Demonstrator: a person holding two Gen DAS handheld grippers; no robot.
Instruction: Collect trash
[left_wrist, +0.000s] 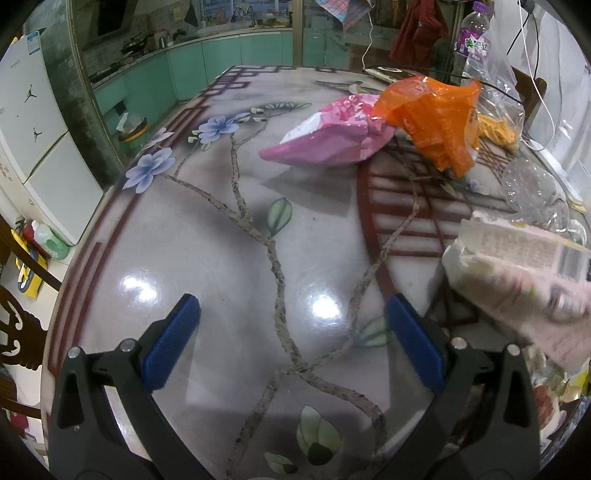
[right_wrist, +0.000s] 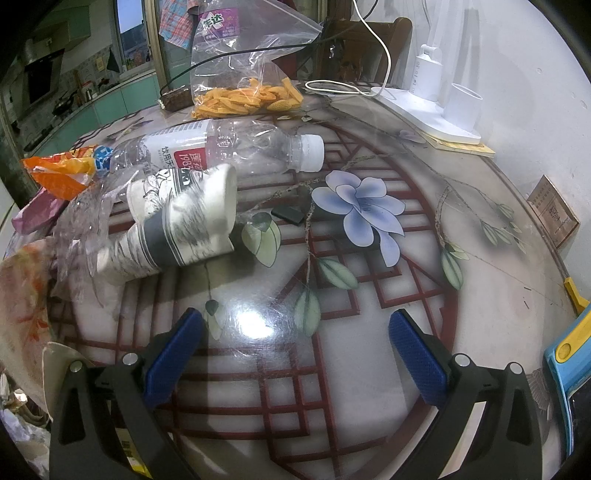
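Both grippers empty, jaws spread wide

Your right gripper (right_wrist: 295, 332) faces the paper cup (right_wrist: 184, 225) ahead-left; nudge it and the plastic bottle (right_wrist: 221, 155) behind may roll

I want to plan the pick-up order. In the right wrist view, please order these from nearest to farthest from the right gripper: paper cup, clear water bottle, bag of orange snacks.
From the right gripper:
1. Paper cup, lying on its side, ahead left.
2. Clear water bottle, lying just behind the cup.
3. Bag of orange snacks, upright at the far edge of the table.
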